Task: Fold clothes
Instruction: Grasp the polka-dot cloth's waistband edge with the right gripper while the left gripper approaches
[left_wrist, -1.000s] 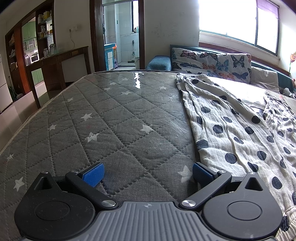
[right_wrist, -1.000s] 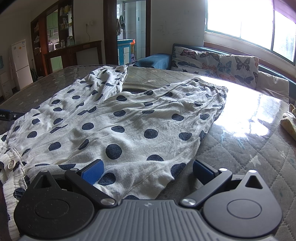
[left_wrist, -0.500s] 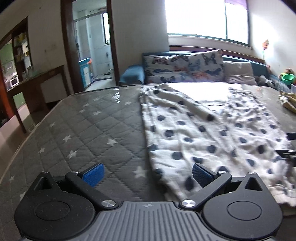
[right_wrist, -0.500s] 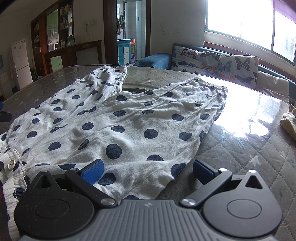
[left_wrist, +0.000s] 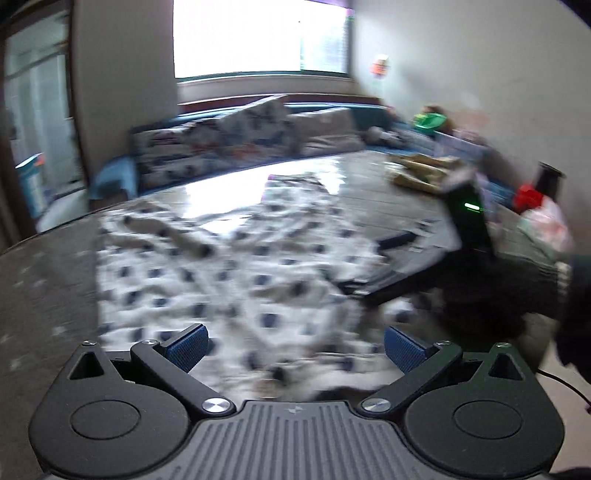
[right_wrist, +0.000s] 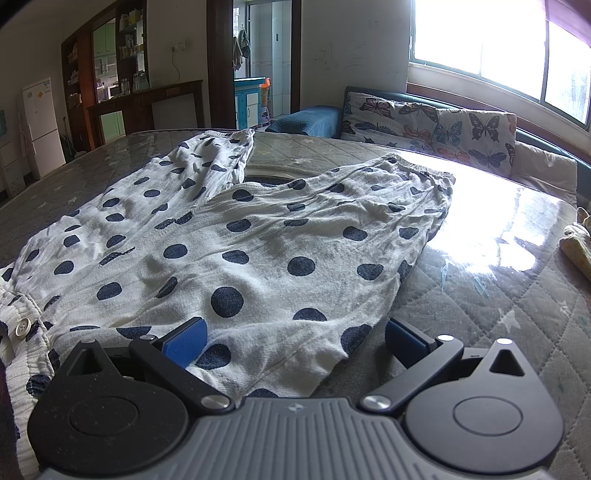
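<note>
Lying flat on the grey quilted mattress (right_wrist: 498, 291), the white polka-dot trousers (right_wrist: 258, 236) run lengthwise away from the right wrist camera: the buttoned waistband (right_wrist: 22, 328) sits at the near left edge, and the two legs stretch toward the far side of the bed, one angling off toward the doorway and the other toward the butterfly-print cushions (right_wrist: 432, 129) under the window. The legs part in a V, with a strip of bare mattress showing between them. The right gripper (right_wrist: 293, 339) hovers low over the near hem with its jaws spread wide; the left blue pad (right_wrist: 186, 341) is above the fabric, the right pad above bare mattress just beside the cloth's edge, and nothing is held. The left wrist view is heavily motion-blurred. It shows the left gripper (left_wrist: 293, 347) likewise wide open and empty, over the spotted trousers (left_wrist: 229, 280), which fill the middle of that view and reach away toward the window. At the right of that view the other handheld device (left_wrist: 469, 218), with a small green light, is gripped by a dark-gloved hand (left_wrist: 509, 288). Some yellowish cloth (right_wrist: 578, 247) lies well apart at the mattress's far right edge.
</note>
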